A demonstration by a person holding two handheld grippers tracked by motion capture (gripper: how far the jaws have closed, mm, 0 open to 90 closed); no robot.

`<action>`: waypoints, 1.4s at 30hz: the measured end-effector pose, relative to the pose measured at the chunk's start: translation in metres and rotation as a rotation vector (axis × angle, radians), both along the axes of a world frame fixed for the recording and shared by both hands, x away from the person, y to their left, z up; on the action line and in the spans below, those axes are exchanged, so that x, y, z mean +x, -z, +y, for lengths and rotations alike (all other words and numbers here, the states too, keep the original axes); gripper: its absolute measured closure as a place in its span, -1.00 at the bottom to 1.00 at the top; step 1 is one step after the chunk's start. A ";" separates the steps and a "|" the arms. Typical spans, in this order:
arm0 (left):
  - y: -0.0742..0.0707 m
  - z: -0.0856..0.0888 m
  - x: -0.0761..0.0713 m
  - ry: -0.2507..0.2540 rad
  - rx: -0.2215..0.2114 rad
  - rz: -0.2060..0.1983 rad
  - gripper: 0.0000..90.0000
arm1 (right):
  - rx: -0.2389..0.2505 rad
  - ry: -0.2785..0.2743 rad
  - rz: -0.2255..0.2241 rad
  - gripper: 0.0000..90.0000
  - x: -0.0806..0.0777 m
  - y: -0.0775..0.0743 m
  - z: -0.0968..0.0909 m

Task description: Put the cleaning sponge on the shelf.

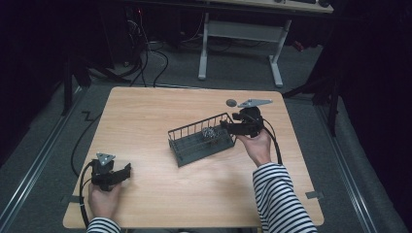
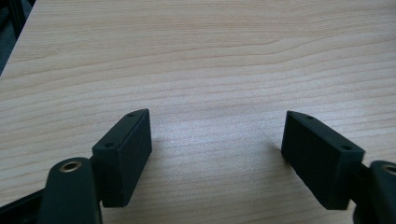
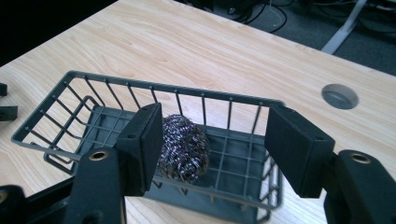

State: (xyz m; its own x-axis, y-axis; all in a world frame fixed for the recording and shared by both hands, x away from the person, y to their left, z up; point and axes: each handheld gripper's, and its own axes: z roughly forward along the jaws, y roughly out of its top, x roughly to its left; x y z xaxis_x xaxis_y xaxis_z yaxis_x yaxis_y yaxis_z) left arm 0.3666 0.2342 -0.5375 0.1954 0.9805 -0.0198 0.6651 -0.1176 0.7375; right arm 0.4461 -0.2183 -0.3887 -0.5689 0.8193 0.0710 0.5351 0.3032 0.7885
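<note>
A dark grey wire basket (image 1: 180,130) lies slightly right of the middle of the wooden table. A steel-wool scourer (image 1: 209,132) rests on the basket floor near its right end; in the right gripper view the scourer (image 3: 187,144) sits inside the basket (image 3: 116,80). My right gripper (image 1: 226,124) hovers at the basket's right end, and its jaws (image 3: 215,126) stand apart above the rim with nothing pressed between them. My left gripper (image 1: 127,170) rests near the table's front left corner. Its jaws (image 2: 217,149) are wide open over bare wood.
A round grey cable hole (image 1: 231,102) sits in the table behind the right gripper, also in the right gripper view (image 3: 340,95). A white desk frame (image 1: 204,48) and cables lie on the floor beyond the far edge.
</note>
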 end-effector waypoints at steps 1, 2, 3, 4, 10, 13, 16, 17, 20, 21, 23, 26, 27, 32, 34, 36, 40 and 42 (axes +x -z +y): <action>0.000 0.000 0.000 0.000 0.000 0.000 -0.45 | -0.001 -0.004 -0.005 -0.17 -0.001 -0.001 -0.001; 0.000 0.000 0.000 0.000 0.000 0.000 -0.45 | -0.001 -0.005 -0.006 -0.17 -0.002 -0.003 -0.003; 0.000 0.000 0.000 0.000 0.000 0.000 -0.45 | 0.003 -0.005 -0.010 -0.17 -0.004 -0.004 -0.004; 0.000 0.000 0.000 0.000 0.000 0.000 -0.45 | 0.000 -0.008 -0.016 -0.17 -0.006 -0.005 -0.005; 0.000 0.000 0.000 -0.001 0.003 -0.001 -0.45 | -0.009 0.010 -0.046 -0.15 -0.016 -0.010 -0.014; 0.000 0.000 0.000 -0.001 0.003 -0.001 -0.45 | 0.001 0.019 -0.058 -0.12 -0.021 -0.011 -0.019; 0.000 0.000 0.000 -0.001 0.002 0.000 -0.45 | 0.012 0.027 -0.058 -0.12 -0.026 -0.012 -0.025; 0.000 0.000 0.000 0.000 0.002 0.000 -0.45 | 0.017 0.029 -0.059 -0.12 -0.028 -0.011 -0.027; 0.000 0.000 0.000 -0.001 0.002 0.000 -0.45 | 0.021 0.037 -0.047 -0.12 -0.031 -0.011 -0.034; 0.000 0.000 0.000 0.000 0.002 0.000 -0.45 | 0.014 0.042 -0.049 -0.12 -0.033 -0.012 -0.035; 0.000 0.000 0.000 0.000 0.001 -0.001 -0.45 | 0.010 0.043 -0.068 -0.11 -0.038 -0.016 -0.041; 0.000 0.000 0.000 0.000 0.000 0.000 -0.45 | 0.012 0.046 -0.065 -0.11 -0.039 -0.016 -0.047; 0.000 0.000 0.000 0.000 0.000 0.000 -0.45 | 0.015 0.049 -0.062 -0.11 -0.040 -0.016 -0.049; 0.000 0.000 0.000 0.000 0.000 0.000 -0.45 | 0.025 0.064 -0.056 -0.10 -0.049 -0.012 -0.062; 0.000 0.000 0.000 0.000 0.000 0.000 -0.45 | 0.021 0.072 -0.054 -0.10 -0.052 -0.012 -0.066; 0.000 0.000 0.000 0.000 0.000 0.000 -0.45 | 0.023 0.077 -0.058 -0.10 -0.055 -0.014 -0.069; 0.000 0.000 0.000 0.000 0.000 0.000 -0.45 | 0.027 0.079 -0.073 -0.10 -0.062 -0.019 -0.074; 0.000 0.000 0.000 0.000 0.000 0.000 -0.45 | 0.028 0.080 -0.071 -0.10 -0.065 -0.020 -0.077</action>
